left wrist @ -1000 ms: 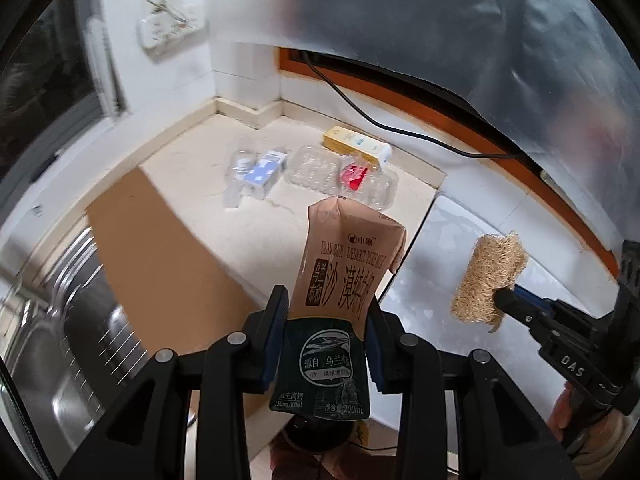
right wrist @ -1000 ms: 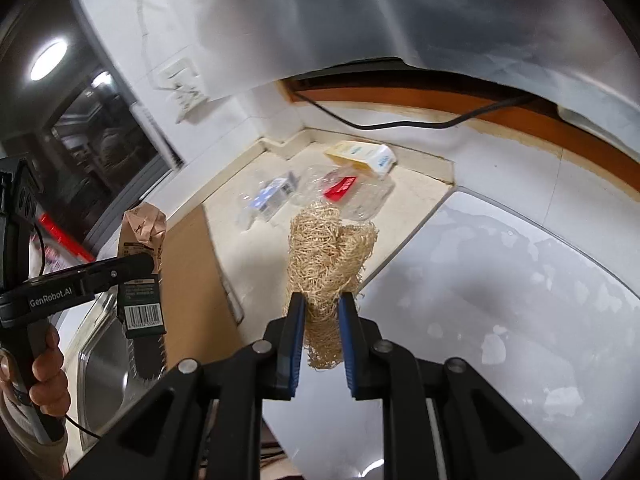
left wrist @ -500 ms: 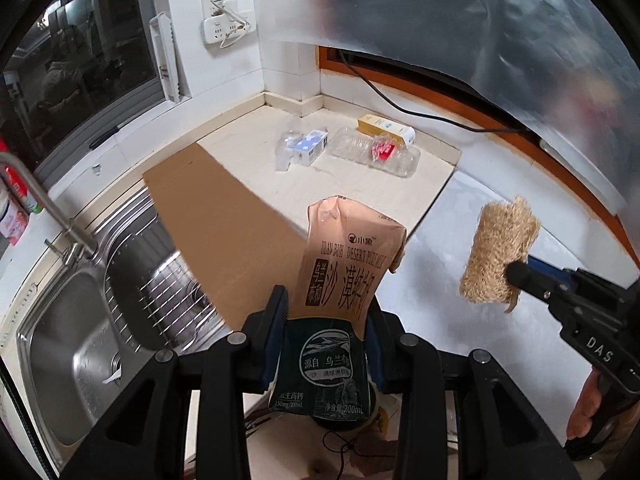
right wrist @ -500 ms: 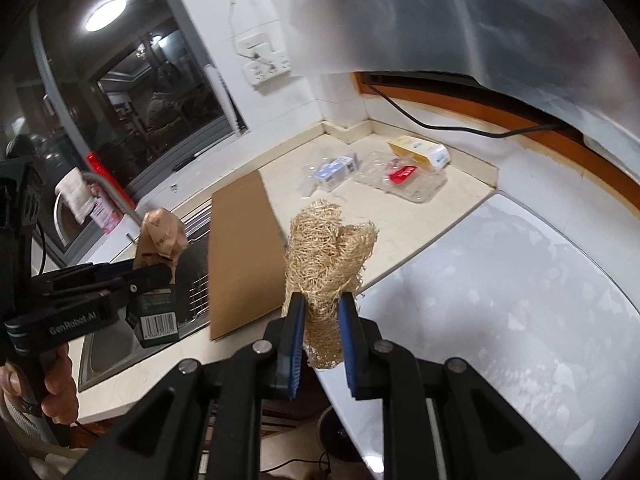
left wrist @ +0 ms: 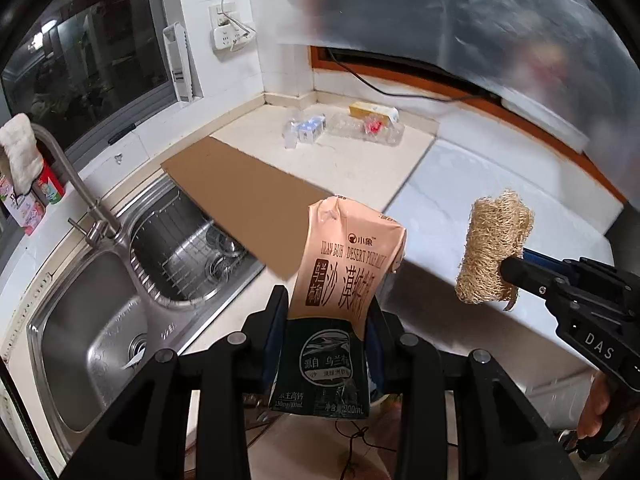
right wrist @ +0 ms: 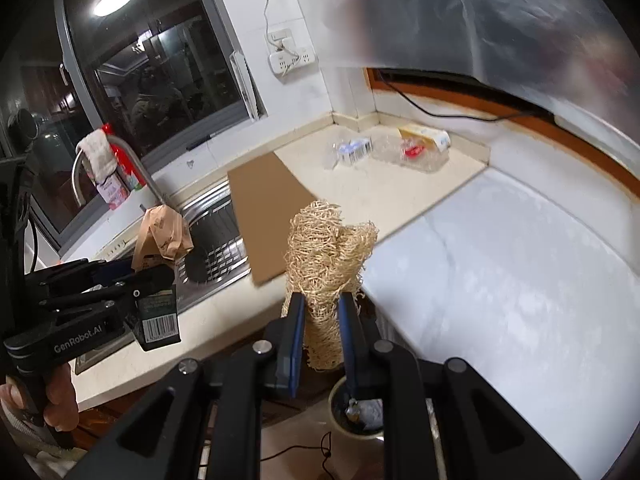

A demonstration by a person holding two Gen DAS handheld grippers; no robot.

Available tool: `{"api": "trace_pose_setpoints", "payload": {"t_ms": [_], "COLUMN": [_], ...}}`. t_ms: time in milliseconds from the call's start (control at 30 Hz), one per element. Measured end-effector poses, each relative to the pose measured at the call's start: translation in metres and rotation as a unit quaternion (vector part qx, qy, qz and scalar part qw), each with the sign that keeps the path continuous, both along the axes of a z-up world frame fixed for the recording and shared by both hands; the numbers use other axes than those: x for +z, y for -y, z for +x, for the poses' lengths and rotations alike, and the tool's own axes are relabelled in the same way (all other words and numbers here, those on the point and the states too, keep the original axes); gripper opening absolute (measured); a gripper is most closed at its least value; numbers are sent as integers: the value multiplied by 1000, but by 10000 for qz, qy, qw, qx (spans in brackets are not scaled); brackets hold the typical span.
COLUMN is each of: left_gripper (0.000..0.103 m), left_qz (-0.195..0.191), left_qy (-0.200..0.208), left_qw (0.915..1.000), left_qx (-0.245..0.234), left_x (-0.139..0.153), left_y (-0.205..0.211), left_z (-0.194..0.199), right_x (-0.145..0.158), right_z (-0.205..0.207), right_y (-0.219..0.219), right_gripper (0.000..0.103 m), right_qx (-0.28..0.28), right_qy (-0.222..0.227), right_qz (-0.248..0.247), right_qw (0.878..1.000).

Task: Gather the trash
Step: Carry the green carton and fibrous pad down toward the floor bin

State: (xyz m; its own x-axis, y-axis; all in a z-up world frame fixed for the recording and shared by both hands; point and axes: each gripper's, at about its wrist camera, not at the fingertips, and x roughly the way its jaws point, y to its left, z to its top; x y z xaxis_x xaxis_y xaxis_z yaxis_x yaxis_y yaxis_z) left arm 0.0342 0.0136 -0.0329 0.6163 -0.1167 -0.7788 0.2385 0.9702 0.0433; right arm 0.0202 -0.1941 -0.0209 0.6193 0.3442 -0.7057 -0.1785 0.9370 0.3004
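Note:
My left gripper (left wrist: 326, 312) is shut on a crumpled milk carton (left wrist: 344, 264) with a pink top and dark green base, held upright past the counter's front edge. To its right, my right gripper (left wrist: 508, 268) is shut on a tan loofah scrubber (left wrist: 494, 248). The right wrist view shows the loofah (right wrist: 328, 256) standing up between the right gripper's (right wrist: 322, 304) blue pads. At the far left there, the left gripper (right wrist: 152, 276) carries the carton (right wrist: 162, 232). A round pale-rimmed container (right wrist: 340, 416) sits on the floor below the right gripper.
A crushed clear bottle (left wrist: 306, 132), a clear plastic tray (left wrist: 370, 128) and a yellow box (left wrist: 374, 111) lie in the counter's far corner. A cardboard sheet (left wrist: 240, 192) partly covers the steel sink (left wrist: 100, 320) with its faucet (left wrist: 76, 184). A cable runs along the back wall.
Both grippers have drawn back from the counter corner toward its front edge, each keeping its item. The sink, faucet and floor have come into view.

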Motion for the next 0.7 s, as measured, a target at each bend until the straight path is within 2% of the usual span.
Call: {"api": "trace_pose_setpoints", "payload": {"t_ms": [133, 333, 533, 700], "left_gripper": [34, 34, 34, 34], "left_qz": [-15, 78, 132, 232], "left_qy": [-227, -364, -845, -1242], "left_qw": [9997, 9992, 9963, 9919], "left_qx": [-107, -106, -99, -105], "left_x": [-15, -36, -82, -135], "left_y": [-7, -9, -1, 17], "left_z": [-23, -35, -30, -18], "right_x": [-13, -34, -72, -126], "right_z": [-22, -41, -39, -33], "right_y": [-12, -23, -22, -17], "right_gripper": [17, 17, 17, 17], "right_qx": [-11, 0, -6, 73], "right_qy": [-309, -629, -1062, -1475], "right_qz": [-41, -275, -406, -488], "right_qw": [9995, 9976, 9935, 9878]}}
